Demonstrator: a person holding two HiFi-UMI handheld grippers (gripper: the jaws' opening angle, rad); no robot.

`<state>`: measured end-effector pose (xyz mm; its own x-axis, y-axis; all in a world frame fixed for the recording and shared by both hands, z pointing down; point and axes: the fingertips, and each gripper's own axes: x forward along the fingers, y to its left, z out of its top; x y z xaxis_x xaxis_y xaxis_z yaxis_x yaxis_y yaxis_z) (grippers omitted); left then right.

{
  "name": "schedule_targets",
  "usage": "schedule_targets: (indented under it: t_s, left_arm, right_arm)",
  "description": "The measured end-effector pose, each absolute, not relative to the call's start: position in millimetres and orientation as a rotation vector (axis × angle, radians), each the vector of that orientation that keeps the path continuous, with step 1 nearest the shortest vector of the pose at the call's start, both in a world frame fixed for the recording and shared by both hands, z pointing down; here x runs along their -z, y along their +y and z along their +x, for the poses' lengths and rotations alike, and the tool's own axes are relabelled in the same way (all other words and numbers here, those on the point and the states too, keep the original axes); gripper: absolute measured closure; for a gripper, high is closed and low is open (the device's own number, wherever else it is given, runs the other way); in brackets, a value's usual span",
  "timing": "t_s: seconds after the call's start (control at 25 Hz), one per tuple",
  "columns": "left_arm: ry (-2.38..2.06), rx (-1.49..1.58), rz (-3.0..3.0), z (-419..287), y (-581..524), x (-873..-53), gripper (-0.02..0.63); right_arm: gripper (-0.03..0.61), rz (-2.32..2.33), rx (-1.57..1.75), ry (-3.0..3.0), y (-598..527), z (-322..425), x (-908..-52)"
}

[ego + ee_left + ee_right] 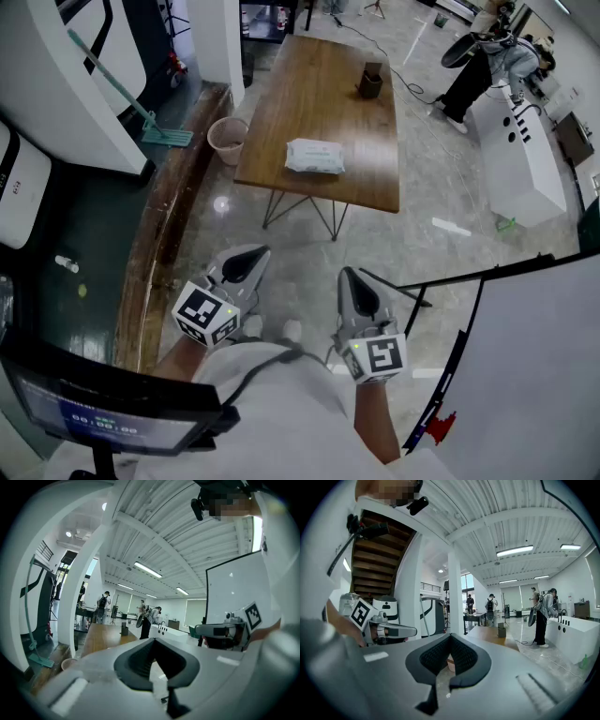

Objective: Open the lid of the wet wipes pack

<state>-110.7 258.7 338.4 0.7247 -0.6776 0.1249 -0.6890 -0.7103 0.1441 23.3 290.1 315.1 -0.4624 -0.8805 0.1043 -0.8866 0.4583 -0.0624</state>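
Note:
The wet wipes pack lies flat on the near half of a wooden table, white with its lid down. It is too small to make out in either gripper view. Both grippers are held close to the person's body over the floor, well short of the table. My left gripper is shut with nothing between its jaws, and in its own view the left gripper points level at the table. My right gripper is also shut and empty; the right gripper shows the same in its own view.
A dark box stands at the table's far end. A beige bin sits by the table's left corner, a mop beyond it. A whiteboard stands at the right, a white counter and a person farther back.

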Motion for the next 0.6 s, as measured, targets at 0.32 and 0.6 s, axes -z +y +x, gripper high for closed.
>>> schedule_targets:
  t_s: [0.32,0.6]
  left_arm:
    - [-1.092,-0.084,2.763,-120,258,-338,0.609]
    - [-1.078,-0.084,2.779,-131,261,-342,0.609]
  right_arm:
    - [0.571,1.589,-0.154,-2.626,289,12,-315]
    - [0.571,1.593,-0.165,-2.64,294,-1,-318]
